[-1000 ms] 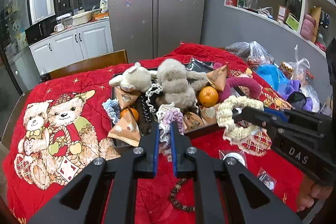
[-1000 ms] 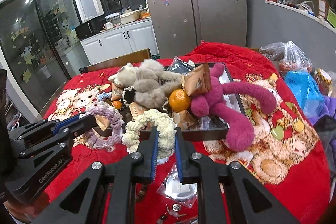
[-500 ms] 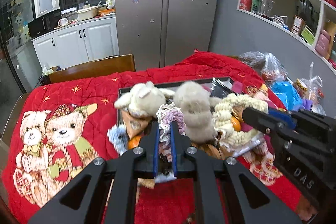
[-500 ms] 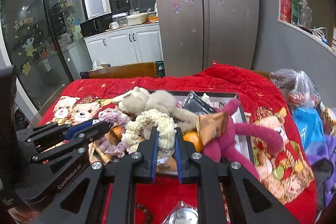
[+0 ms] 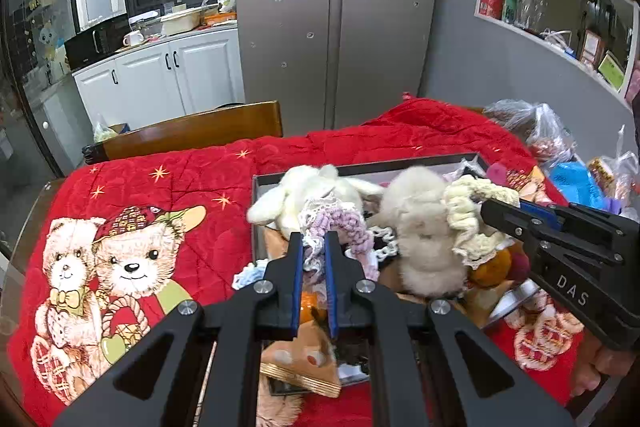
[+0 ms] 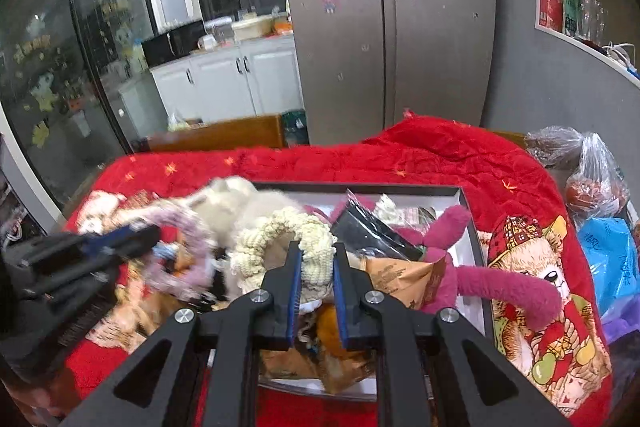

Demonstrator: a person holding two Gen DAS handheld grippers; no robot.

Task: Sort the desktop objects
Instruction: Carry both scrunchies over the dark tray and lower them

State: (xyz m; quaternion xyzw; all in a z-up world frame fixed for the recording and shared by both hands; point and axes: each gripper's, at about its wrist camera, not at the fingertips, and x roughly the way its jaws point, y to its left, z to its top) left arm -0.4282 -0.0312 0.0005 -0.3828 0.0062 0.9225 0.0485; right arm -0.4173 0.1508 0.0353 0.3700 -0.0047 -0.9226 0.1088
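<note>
The left tool (image 5: 312, 251) is closed on a purple knitted hair band (image 5: 344, 227), and the right tool (image 6: 316, 259) is closed on a cream knitted hair band (image 6: 280, 227). Both bands hang from the fingers above a grey tray (image 6: 460, 193) that sits on the bench, which is covered with a red blanket with bears (image 5: 120, 267). I think each band is pinched at one side of its ring because it is soft and would slip out of a loose hold; held like this, it can be carried without dragging the other things.

The tray is already crowded. A white plush rabbit (image 5: 304, 187) and a beige plush toy (image 5: 420, 227) lie in it, a dark pink plush toy (image 6: 480, 267) hangs one long limb over the right rim, and brown snack packets (image 6: 400, 275) and a black foil bag (image 6: 372, 227) fill the gaps. So it seems the tray is the place where small things are collected, and the two bands are the next to go in.

Compared with one second ago, both tools have moved forward. Then the bands were held in front of the near rim of the tray, above the blanket with some small bags on it. Now they are over the toys inside the tray. The grip of both tools has not changed. The left tool looks blurred in the right view, so it is probably still moving.
</note>
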